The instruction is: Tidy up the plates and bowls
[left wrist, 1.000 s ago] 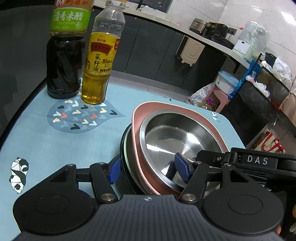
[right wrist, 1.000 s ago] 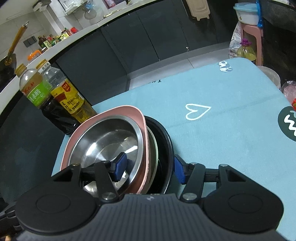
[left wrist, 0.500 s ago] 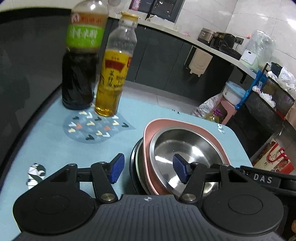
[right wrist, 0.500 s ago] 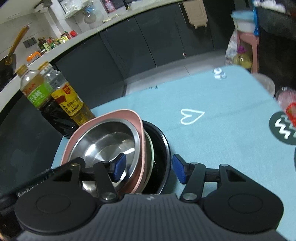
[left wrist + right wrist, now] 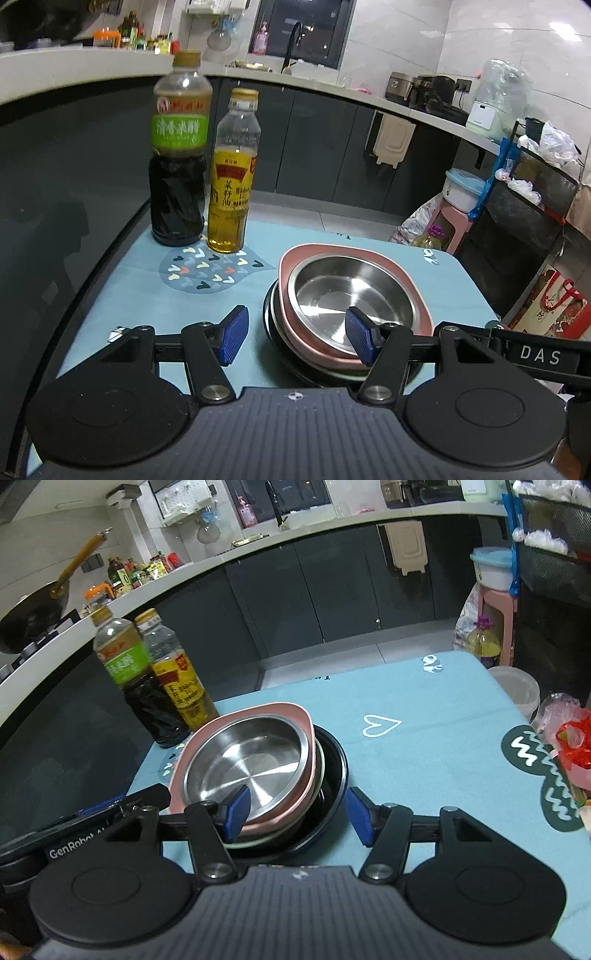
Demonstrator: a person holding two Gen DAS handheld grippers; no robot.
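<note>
A stack of dishes sits on the blue table mat (image 5: pixel 147 302): a steel bowl (image 5: pixel 343 291) inside a pink plate (image 5: pixel 413 295), over a pale dish and a dark round plate (image 5: pixel 334 771). The stack also shows in the right wrist view, with the steel bowl (image 5: pixel 247 771) and the pink plate (image 5: pixel 291 710). My left gripper (image 5: pixel 295 332) is open, above and just short of the stack's near left edge. My right gripper (image 5: pixel 295 812) is open, above the stack's near right edge. Neither holds anything.
A dark vinegar bottle (image 5: pixel 177 184) and a yellow oil bottle (image 5: pixel 231 192) stand at the mat's far left. A red plastic bag (image 5: pixel 572 746) lies at the mat's right edge. A pink stool (image 5: pixel 496 624) with a white tub stands on the floor beyond.
Both grippers have lifted and drawn back from the stack, staying open. The stack has not moved.
</note>
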